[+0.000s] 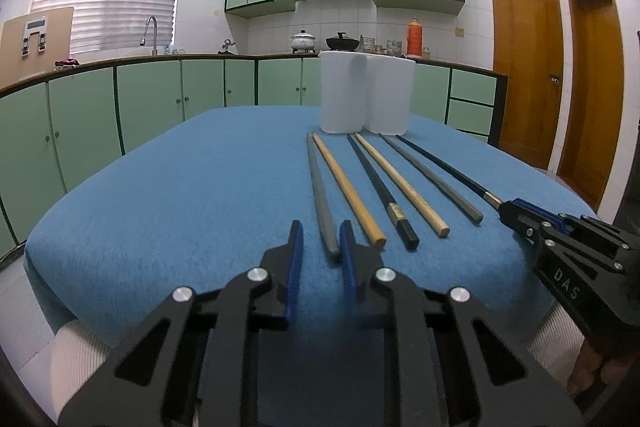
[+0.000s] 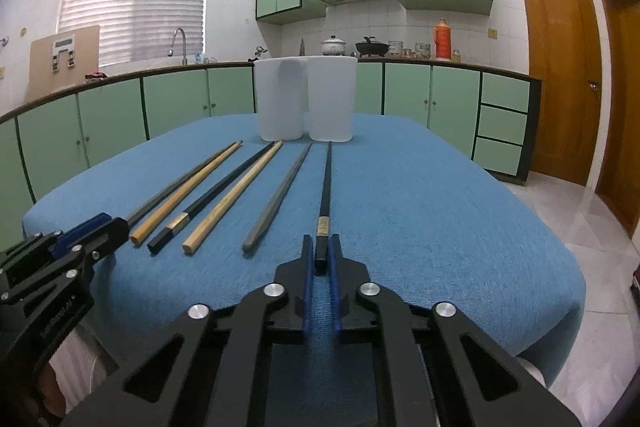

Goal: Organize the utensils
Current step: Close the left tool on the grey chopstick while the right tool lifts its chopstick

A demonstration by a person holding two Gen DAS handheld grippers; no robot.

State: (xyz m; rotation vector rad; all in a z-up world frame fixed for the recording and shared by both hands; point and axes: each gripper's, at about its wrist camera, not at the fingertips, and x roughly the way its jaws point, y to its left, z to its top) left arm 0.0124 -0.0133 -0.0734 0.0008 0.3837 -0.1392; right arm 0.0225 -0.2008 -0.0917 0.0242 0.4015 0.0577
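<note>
Indoors, a blue tablecloth [image 1: 160, 187] fronts green kitchen cabinets [image 1: 152, 95]; left hand-held gripper [image 1: 320, 239] apart, right hand-held gripper [image 2: 321, 251] clamping a black chopstick [image 2: 326, 187].

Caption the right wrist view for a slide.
Right gripper closes around the end of a black chopstick; five more lie leftward before a white holder.

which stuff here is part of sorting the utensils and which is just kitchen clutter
For the job: six chopsticks on the blue cloth, two white cups, right tool closed on the black chopstick.

Just lying about: orange flask, pots, cardboard.
</note>
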